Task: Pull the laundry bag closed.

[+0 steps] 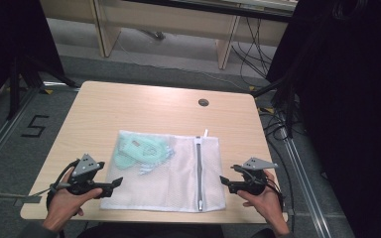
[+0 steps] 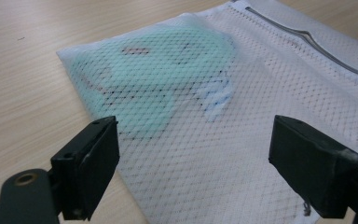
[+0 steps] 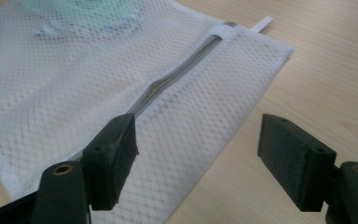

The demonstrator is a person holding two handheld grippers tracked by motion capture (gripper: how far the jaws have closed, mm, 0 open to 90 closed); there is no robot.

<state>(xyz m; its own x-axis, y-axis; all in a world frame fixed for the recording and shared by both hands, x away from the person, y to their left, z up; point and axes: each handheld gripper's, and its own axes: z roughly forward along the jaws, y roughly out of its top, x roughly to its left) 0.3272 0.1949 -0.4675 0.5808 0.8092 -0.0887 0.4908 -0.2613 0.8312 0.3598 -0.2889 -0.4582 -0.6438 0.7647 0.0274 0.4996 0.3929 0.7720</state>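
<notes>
I hold both grippers, left gripper [image 1: 110,186] and right gripper [image 1: 226,182], with jaws spread, flanking the mesh bag [image 1: 176,173]. It looks limp and light; I'd pinch its hemmed edges.

The left hand [image 1: 64,204] enters from the near edge and grips the left gripper [image 1: 113,183], whose jaws point inward toward the right and stand wide apart, holding nothing. The right hand [image 1: 264,197] grips the right gripper [image 1: 224,180], whose jaws point inward toward the left and are likewise spread apart and empty. Both grippers sit low at roughly equal height, facing each other, each carrying a grey three-cornered plate on top.
</notes>
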